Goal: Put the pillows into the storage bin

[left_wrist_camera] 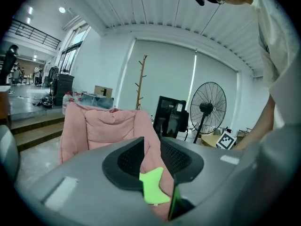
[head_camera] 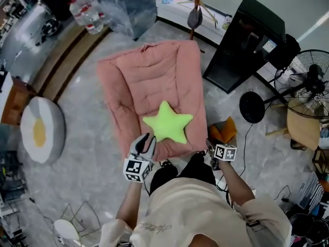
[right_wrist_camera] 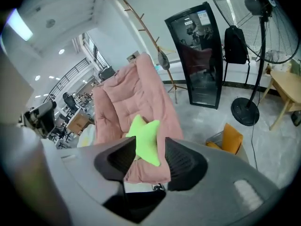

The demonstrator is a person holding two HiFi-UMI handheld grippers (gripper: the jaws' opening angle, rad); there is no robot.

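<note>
A bright green star pillow [head_camera: 167, 127] lies on the near end of a big pink quilted cushion [head_camera: 149, 81] spread on the floor. A round white pillow with a yellow centre [head_camera: 42, 129] lies on the floor to the left. A clear plastic bin [head_camera: 127, 3] stands beyond the cushion's far end. My left gripper [head_camera: 147, 141] hovers at the star's near left point, open and empty; the left gripper view shows the star [left_wrist_camera: 153, 187] beyond the gap [left_wrist_camera: 153, 160]. My right gripper [head_camera: 209, 147] is at the cushion's near right corner, open, with the star [right_wrist_camera: 146, 140] ahead of its jaws [right_wrist_camera: 148, 160].
A black cabinet [head_camera: 247, 40] and a standing fan [head_camera: 306, 78] stand to the right, with an orange object [head_camera: 226, 130] by the cushion's right corner. A coat stand [head_camera: 195, 9] and water bottles [head_camera: 87, 12] are at the far end. A wire basket [head_camera: 77, 217] sits near left.
</note>
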